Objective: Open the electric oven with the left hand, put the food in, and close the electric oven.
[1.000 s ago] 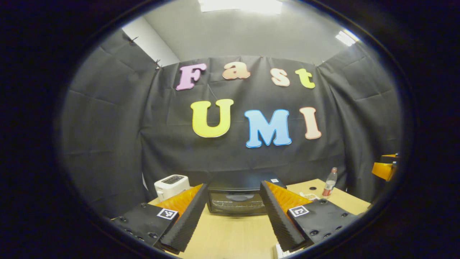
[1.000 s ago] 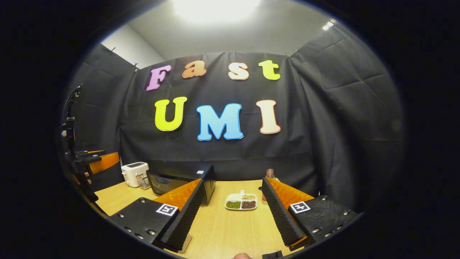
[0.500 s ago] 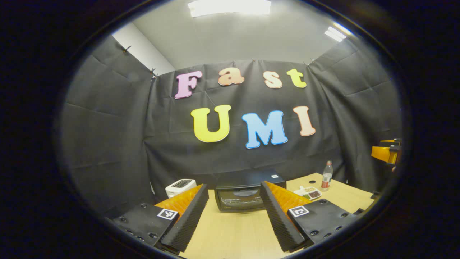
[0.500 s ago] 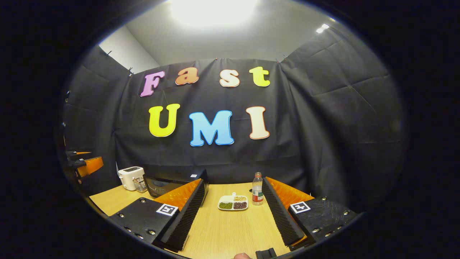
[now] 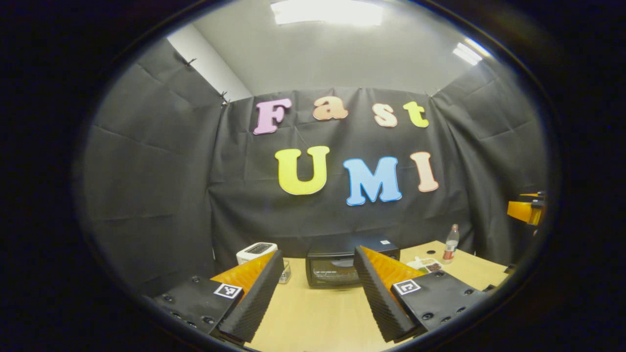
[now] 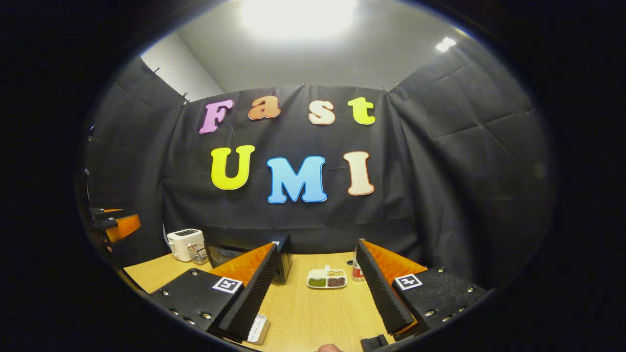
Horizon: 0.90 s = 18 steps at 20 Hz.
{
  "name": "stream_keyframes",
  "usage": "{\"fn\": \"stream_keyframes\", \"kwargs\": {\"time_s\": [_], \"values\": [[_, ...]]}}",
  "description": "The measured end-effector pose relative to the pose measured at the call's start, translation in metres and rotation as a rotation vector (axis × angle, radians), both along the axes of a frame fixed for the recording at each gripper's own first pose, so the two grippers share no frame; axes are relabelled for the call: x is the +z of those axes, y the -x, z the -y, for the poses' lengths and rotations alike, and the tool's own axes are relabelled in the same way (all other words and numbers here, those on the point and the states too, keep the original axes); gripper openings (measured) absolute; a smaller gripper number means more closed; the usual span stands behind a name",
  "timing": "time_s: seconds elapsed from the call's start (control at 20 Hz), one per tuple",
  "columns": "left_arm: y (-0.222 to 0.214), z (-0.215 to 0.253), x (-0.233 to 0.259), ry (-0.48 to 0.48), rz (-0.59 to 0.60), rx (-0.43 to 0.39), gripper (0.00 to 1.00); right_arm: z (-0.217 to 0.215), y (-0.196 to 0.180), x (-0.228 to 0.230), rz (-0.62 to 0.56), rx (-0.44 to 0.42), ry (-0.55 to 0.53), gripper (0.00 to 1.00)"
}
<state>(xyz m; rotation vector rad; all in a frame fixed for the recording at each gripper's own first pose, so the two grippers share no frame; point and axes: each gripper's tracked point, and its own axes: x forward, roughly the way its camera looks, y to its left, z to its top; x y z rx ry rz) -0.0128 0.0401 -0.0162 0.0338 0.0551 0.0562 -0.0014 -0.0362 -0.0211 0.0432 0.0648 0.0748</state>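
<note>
- My left tool (image 5: 318, 293) hangs above the wooden bench (image 5: 318, 318), its two fingers spread wide apart with nothing between them.
- Straight ahead of that tool sits the electric oven (image 5: 337, 266), a dark box at the back of the bench with its glass door shut; I take it as my landmark.
- To the left of the oven stands a white toaster (image 5: 255, 252), with a small clear glass (image 5: 285, 272) between the two.
- To the right of the oven lies the food tray (image 5: 426, 265), a white divided dish, and beyond it a clear bottle (image 5: 450, 243) with a red label stands upright.
- My right tool (image 6: 315, 293) is likewise held open over the bench (image 6: 313, 313), gripping nothing.
- In the right gripper view the oven (image 6: 244, 254) lies to the left, partly hidden behind a finger (image 6: 249, 291); the tray (image 6: 326, 278), just right of the oven, shows green, pale and dark portions in its compartments.
- The bottle (image 6: 357, 271) stands just beside the tray, partly hidden by the other finger.
- The toaster (image 6: 185, 243) sits on the far side of the oven, well apart from the tray.
</note>
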Motion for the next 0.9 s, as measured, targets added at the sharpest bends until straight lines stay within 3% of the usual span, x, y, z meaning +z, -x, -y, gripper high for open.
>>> {"fn": "stream_keyframes", "kwargs": {"time_s": [0.25, 0.3, 0.45, 0.9], "values": [[-0.003, -0.020, 0.006, -0.013, 0.021, 0.018, 0.97, -0.007, -0.002, 0.004, 0.010, -0.001, 0.019, 0.98], [-0.004, -0.022, 0.006, -0.015, 0.023, 0.021, 0.93, -0.007, -0.003, 0.003, 0.008, -0.001, 0.022, 0.97], [-0.005, -0.025, 0.006, -0.011, 0.027, 0.025, 1.00, -0.006, -0.002, 0.003, 0.007, -0.006, 0.023, 0.98], [-0.008, -0.027, 0.002, -0.009, 0.021, 0.018, 0.96, 0.001, -0.008, 0.007, 0.009, -0.022, 0.031, 0.98]]}}
